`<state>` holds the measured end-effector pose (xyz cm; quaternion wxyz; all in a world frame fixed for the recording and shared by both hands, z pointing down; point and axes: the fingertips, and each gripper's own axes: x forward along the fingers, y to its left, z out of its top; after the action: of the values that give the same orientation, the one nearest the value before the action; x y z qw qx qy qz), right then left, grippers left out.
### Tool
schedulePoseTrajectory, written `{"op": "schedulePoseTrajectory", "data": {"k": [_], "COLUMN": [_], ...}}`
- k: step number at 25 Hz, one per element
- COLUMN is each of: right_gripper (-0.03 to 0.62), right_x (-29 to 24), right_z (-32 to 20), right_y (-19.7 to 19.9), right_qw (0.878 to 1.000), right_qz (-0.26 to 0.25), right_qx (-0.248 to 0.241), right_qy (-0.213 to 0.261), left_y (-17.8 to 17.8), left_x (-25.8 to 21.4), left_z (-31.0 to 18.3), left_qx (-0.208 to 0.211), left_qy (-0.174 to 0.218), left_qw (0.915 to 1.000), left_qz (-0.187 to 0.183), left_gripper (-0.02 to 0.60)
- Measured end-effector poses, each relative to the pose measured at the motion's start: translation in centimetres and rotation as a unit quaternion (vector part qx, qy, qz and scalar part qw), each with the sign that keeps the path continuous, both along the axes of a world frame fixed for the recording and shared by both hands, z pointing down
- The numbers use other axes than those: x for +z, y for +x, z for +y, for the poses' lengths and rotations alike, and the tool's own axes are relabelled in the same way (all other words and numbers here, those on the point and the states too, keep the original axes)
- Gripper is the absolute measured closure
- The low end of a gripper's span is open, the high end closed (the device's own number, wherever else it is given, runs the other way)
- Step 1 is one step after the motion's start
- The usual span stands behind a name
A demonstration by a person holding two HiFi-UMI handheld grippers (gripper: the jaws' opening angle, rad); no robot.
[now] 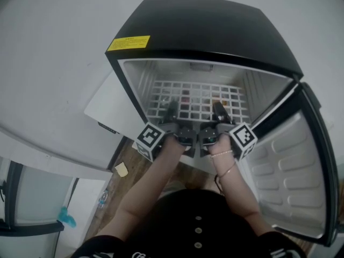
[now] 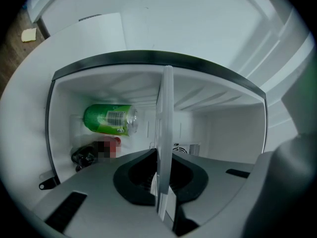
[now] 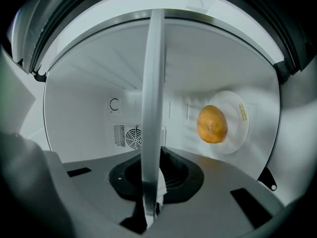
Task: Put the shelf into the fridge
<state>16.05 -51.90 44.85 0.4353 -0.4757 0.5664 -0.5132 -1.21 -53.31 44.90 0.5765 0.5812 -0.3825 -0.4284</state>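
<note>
left gripper [image 1: 172, 112] and right gripper [image 1: 219, 112], centre frame, each clamped nearly shut on shelf's near edge. shelf [image 1: 199, 94] lies level inside the fridge [image 1: 204, 31] opening, long axis left-right. judgement: both hands equally near; push goes straight inward, toward frame top.

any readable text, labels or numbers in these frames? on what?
No words are legible.
Too small to read: yellow label on the fridge top.
Blurred: barcode and print on the green can.
Blurred: sticker on the plate rim.
"C": mark on the fridge's back wall, maybe no letter.
</note>
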Motion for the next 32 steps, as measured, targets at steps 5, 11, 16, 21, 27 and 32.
{"op": "schedulePoseTrajectory", "data": {"k": [5,11,16,21,27,32], "right_gripper": [0.563,0.562,0.562,0.563,0.562,0.562], "right_x": [0.0,0.1,0.0,0.0,0.0,0.1], "right_z": [-0.5,-1.4,-2.0,-2.5,-3.4,-3.8], "right_y": [0.1,0.2,0.2,0.3,0.4,0.4], "right_qw": [1.0,1.0,1.0,1.0,0.999,0.999], "right_qz": [0.003,0.005,0.007,0.002,0.012,0.014], "right_qx": [-0.003,-0.013,-0.018,-0.018,-0.023,-0.023], "right_qy": [0.001,0.006,0.008,0.009,0.023,0.023], "left_y": [0.0,0.2,0.2,0.3,0.4,0.4], "left_x": [0.0,0.0,0.1,0.0,-0.1,0.0], "left_z": [-0.6,-1.3,-1.9,-2.4,-3.2,-3.6], "left_qx": [-0.005,-0.009,-0.014,-0.013,-0.015,-0.019], "left_qy": [0.004,0.009,0.016,0.019,0.024,0.028], "left_qw": [1.0,0.9999,0.9998,0.9997,0.9996,0.9994], "left_qz": [-0.002,0.004,0.005,0.001,-0.002,-0.005], "left_gripper": [0.551,0.551,0.55,0.551,0.549,0.549]}}
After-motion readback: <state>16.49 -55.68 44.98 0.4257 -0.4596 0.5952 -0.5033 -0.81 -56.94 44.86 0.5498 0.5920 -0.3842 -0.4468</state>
